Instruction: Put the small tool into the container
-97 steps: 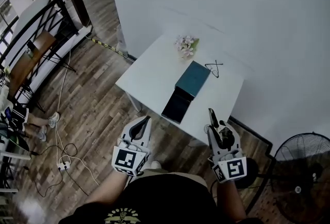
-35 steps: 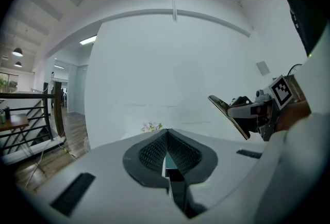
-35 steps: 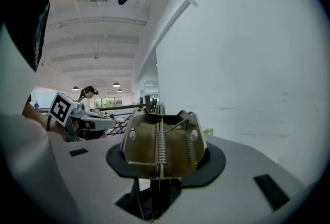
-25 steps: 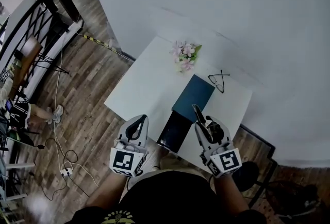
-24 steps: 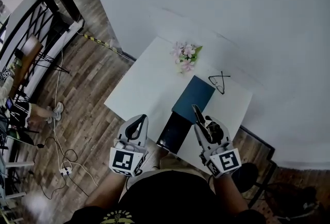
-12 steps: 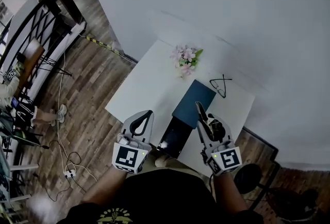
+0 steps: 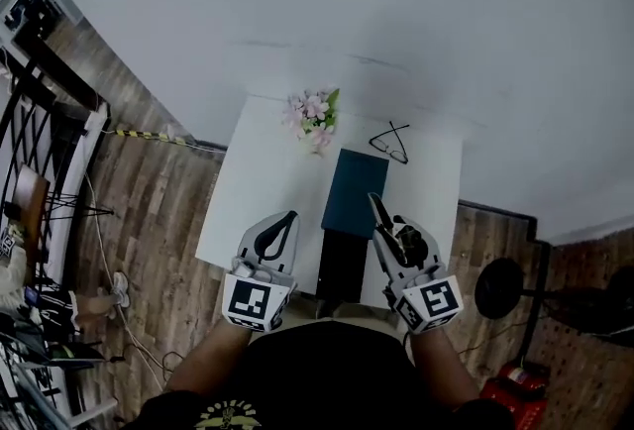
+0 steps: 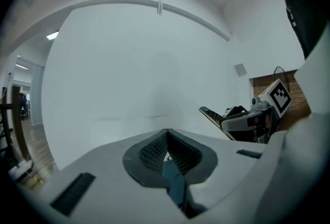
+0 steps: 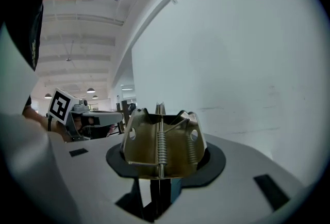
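A small metal spring clip (image 9: 162, 144) sits clamped between the jaws of my right gripper (image 7: 377, 211), which hangs over the near edge of the white table (image 7: 257, 180). The container is a dark teal box (image 7: 355, 191) in the middle of the table, with its black half (image 7: 343, 266) lying open toward me, just left of the right gripper. My left gripper (image 7: 286, 222) hovers over the table's near left part, jaws closed together with nothing between them. In the left gripper view, the right gripper (image 8: 233, 120) shows at the right.
A bunch of pink flowers (image 7: 311, 115) and a pair of glasses (image 7: 389, 143) lie at the far side of the table, against the white wall. A black fan base (image 7: 500, 289) stands on the wooden floor to the right, a railing (image 7: 45, 111) far left.
The head view has swung so the table now lies straight ahead under both grippers. The left gripper has moved forward over the table edge. The right gripper still holds the clip.
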A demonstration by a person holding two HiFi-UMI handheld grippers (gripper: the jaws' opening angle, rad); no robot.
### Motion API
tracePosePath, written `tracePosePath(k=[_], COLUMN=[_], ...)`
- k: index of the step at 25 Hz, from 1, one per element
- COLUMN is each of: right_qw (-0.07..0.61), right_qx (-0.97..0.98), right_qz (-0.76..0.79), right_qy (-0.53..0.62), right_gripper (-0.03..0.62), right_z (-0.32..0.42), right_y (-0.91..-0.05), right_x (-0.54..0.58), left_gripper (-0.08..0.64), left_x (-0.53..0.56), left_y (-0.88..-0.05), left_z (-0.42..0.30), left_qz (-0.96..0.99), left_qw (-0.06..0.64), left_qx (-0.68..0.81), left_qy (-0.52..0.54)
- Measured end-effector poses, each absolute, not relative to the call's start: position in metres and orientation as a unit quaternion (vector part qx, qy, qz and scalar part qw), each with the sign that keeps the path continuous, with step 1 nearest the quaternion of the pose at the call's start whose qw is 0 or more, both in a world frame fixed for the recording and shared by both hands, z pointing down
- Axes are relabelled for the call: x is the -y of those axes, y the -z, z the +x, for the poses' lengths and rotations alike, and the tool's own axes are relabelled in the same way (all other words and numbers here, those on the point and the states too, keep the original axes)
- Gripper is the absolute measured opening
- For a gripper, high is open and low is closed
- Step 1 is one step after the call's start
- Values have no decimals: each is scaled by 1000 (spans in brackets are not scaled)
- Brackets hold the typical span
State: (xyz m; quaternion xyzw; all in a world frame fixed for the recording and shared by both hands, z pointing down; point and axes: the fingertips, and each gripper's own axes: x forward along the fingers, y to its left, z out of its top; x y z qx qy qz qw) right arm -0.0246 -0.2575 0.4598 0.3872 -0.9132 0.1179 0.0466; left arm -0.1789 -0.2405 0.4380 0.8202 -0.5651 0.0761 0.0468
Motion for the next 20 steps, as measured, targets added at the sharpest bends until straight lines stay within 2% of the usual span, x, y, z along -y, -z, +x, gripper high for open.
tracePosePath(k=[20], right_qw=[80], right_qx=[832], right_qz=[515], right_qy=[-190], right_gripper=[166], right_z=[-53], right_y=[-525], right_x=[215], left_gripper=[6], left_x=[249], left_y=[-483], left_z=[-205], left_qz=[896], left_qw=[58], left_qx=[430], left_qy=[-89])
